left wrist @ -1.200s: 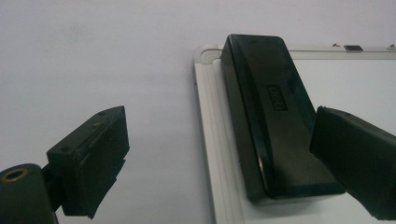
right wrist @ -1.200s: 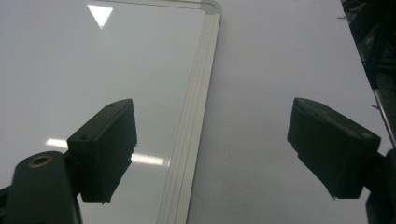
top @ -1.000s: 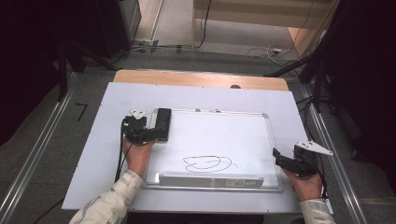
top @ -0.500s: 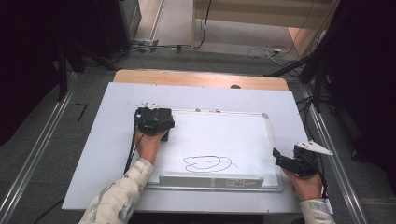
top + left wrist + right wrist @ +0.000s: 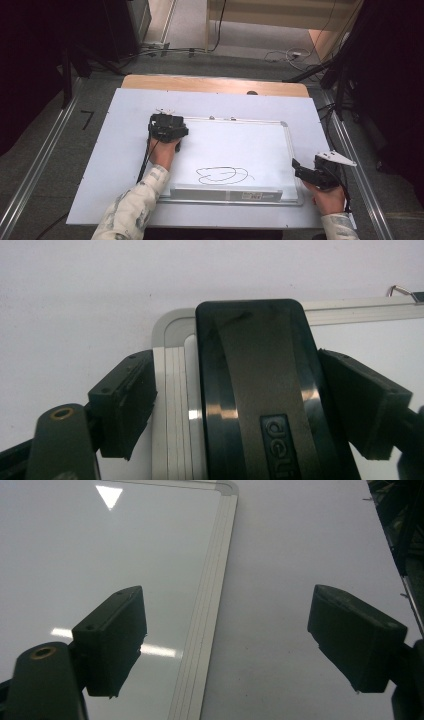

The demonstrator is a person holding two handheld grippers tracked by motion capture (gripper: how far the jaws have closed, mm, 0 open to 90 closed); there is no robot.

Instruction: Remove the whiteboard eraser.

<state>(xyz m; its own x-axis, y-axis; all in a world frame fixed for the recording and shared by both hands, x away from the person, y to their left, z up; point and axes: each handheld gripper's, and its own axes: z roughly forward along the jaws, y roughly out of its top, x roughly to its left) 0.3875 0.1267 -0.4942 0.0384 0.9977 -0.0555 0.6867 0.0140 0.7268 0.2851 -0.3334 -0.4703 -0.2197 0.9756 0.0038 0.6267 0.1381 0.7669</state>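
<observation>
**Left gripper closing round the eraser at the board's far-left corner**

The white table (image 5: 100, 165) has a wide bare strip on its left side, running from the near edge to the far one. The left gripper (image 5: 168, 127) sits just right of that strip, over the far-left corner of the whiteboard (image 5: 240, 150). In the left gripper view the black eraser (image 5: 260, 390) lies on the board with its far end at the silver frame (image 5: 172, 405), which bends round the corner beside it. The eraser is between the jaws, and they have just been closing on it. The right pad looks to meet the eraser's side; the left pad stands apart from it, out over the frame, so there is no clamp yet.

Right of the eraser the board is bare up to the far rail and across the middle. A black scribble (image 5: 222, 175) sits near the board's near edge, well apart from the eraser.

The right gripper (image 5: 305, 172) rests at the board's near-right corner. In its own view the jaws are wide apart, the left one over the board, the right one over the table, with the board's right edge (image 5: 205, 645) between them and nothing held. Beyond it, a narrow strip of bare table runs to the right edge.
</observation>
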